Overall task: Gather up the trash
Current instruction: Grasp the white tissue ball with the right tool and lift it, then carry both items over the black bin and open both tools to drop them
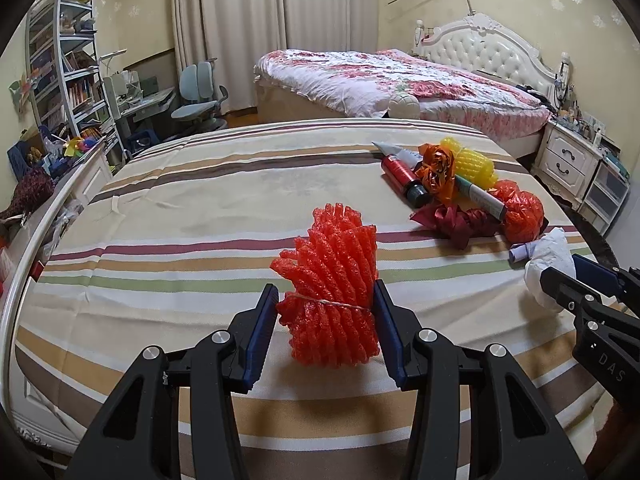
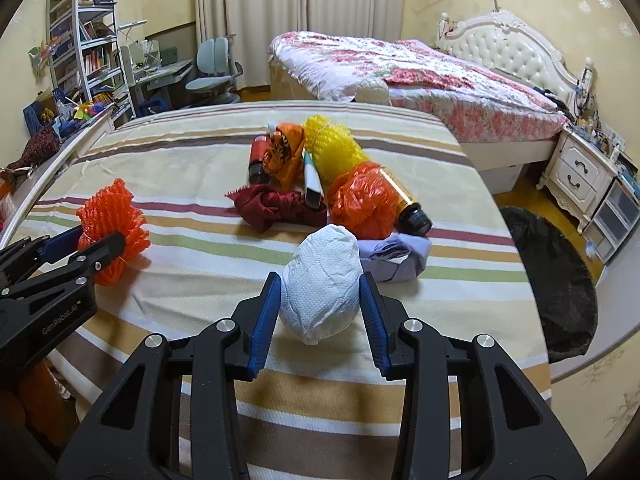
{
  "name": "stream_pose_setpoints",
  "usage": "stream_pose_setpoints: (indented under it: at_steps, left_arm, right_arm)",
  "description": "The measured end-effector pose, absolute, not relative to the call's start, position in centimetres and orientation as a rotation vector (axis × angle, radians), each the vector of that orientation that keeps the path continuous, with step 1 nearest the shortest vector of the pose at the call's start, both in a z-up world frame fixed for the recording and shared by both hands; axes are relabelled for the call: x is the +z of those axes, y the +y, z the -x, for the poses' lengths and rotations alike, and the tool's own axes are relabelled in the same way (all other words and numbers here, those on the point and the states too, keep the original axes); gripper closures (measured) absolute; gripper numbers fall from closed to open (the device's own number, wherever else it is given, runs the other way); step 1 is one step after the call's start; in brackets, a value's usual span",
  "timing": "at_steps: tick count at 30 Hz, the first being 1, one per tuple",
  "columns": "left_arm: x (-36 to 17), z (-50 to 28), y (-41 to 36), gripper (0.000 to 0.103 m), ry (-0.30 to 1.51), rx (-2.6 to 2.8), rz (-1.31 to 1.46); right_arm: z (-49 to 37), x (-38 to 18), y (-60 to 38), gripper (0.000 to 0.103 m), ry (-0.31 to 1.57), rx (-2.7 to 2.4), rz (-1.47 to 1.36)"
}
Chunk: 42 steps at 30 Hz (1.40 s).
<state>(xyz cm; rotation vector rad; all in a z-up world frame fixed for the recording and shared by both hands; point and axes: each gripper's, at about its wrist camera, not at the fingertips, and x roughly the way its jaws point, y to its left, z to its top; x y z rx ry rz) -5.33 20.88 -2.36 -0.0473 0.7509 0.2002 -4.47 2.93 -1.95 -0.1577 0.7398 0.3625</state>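
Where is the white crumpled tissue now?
The white tissue sits between the right gripper pads on the striped bedspread, just before the lilac paper.

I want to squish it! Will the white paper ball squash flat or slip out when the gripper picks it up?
The white paper ball looks like crumpled tissue, so it probably dents softly and weighs very little. Its wrinkly, embossed surface likely grips the right gripper's ribbed blue pads instead of slipping. It is lumpy, so it probably won't roll far on the striped cloth.
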Motion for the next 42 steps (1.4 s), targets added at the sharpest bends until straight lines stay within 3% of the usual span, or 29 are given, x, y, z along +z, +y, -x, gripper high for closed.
stream_pose_setpoints:
  at_steps: [19, 42]
  left_arm:
    - [2.2, 2.8, 12.7, 0.056, 0.615, 0.012, 0.001]
    - [0.1, -6.5, -2.7, 0.056, 0.634, -0.211, -0.121]
  right_arm:
    - [2.1, 2.9, -7.9, 0.064, 0.619, 0.165, 0.046]
    - [-4.9, -1.3, -20.6, 0.063, 0.696, -0.044, -0.048]
